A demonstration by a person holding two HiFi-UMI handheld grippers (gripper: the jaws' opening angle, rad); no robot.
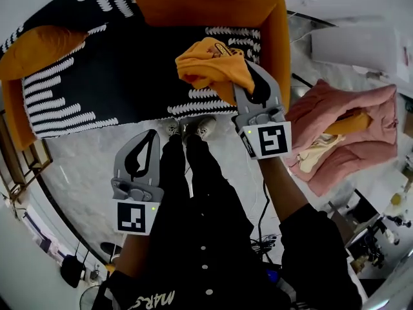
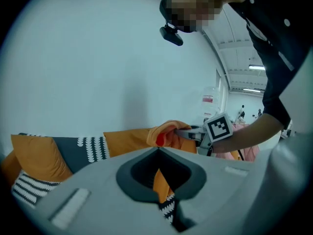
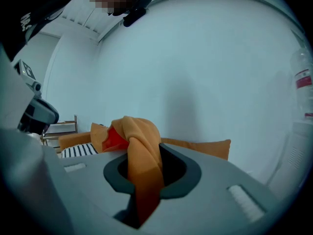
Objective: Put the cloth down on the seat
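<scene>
Not done yet: orange cloth (image 1: 210,63) bunched, clamped in closed right gripper (image 1: 250,76) over patterned sofa seat (image 1: 129,76), not laid out; left gripper (image 1: 153,134) closed, empty, over floor; lowering and release left.

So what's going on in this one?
A person stands in front of an orange sofa whose seat has a black-and-white patterned cover. The right gripper is shut on a bunched orange cloth and holds it over the seat's right front part; the cloth is not yet laid down. The left gripper is shut and empty, over the floor. A pile of pink clothes lies off to the right.
</scene>
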